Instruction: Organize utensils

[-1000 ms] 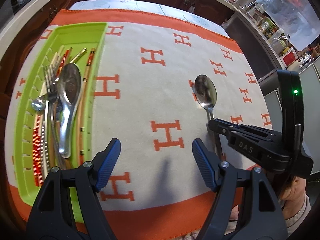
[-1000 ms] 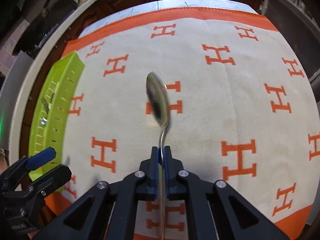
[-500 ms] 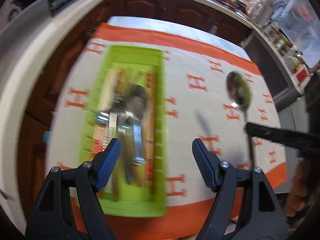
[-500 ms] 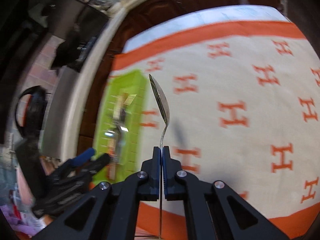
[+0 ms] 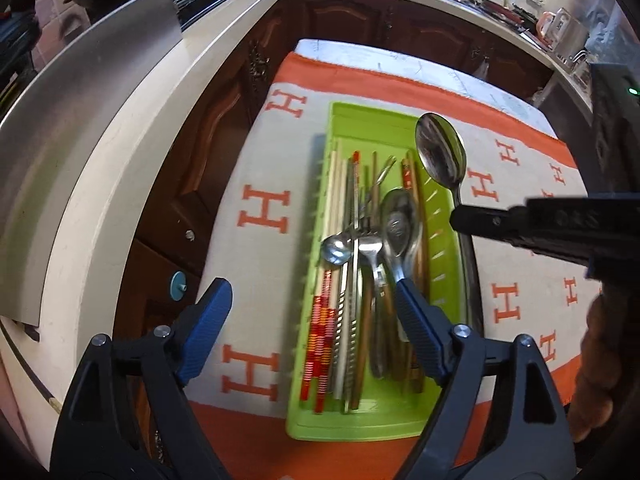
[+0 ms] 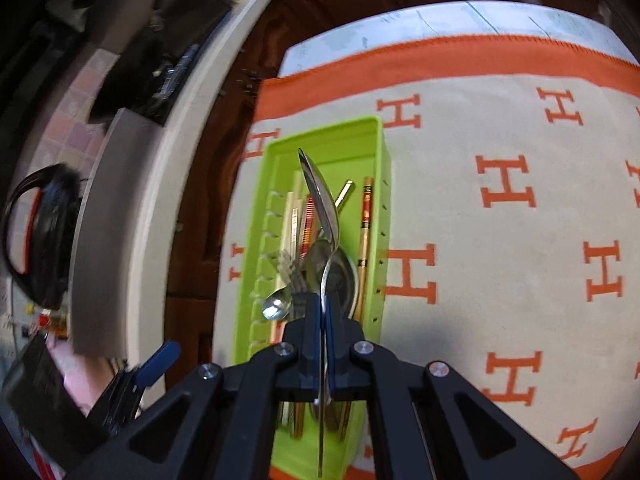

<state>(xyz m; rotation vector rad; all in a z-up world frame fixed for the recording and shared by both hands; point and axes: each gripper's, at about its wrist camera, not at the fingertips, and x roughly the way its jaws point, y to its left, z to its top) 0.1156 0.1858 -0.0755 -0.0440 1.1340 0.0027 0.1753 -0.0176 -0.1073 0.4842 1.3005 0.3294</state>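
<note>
Right gripper (image 6: 322, 320): jaws closed tight on the handle of a metal spoon (image 6: 320, 204). The grip sits just below the neck, and the rest of the handle runs back between the fingers toward the camera. The spoon is in the air, bowl forward and turned edge-on in the right wrist view. In the left wrist view the same spoon (image 5: 440, 156) shows its bowl face-on, over the right wall of the green tray (image 5: 440, 216), and the right gripper (image 5: 460, 220) comes in from the right edge. Part of a hand (image 5: 596, 364) shows behind it.

Left gripper (image 5: 312, 320): jaws spread wide, nothing between the blue pads (image 5: 208, 320), touching nothing. It hovers above the near end of the tray.

The tray lies on the left part of a cream cloth with orange H marks (image 6: 500, 220) and an orange border. Inside the tray, lying lengthwise and overlapping:
- chopsticks (image 5: 320, 344), red-patterned, pale and wooden
- a fork (image 5: 370, 248)
- a small spoon (image 5: 336, 250)
- a larger spoon (image 5: 400, 220)

The held spoon is not touching any of them, as far as both views show. A counter edge (image 5: 120, 168) and dark wood cabinets (image 5: 224, 128) lie past the cloth on the left.
</note>
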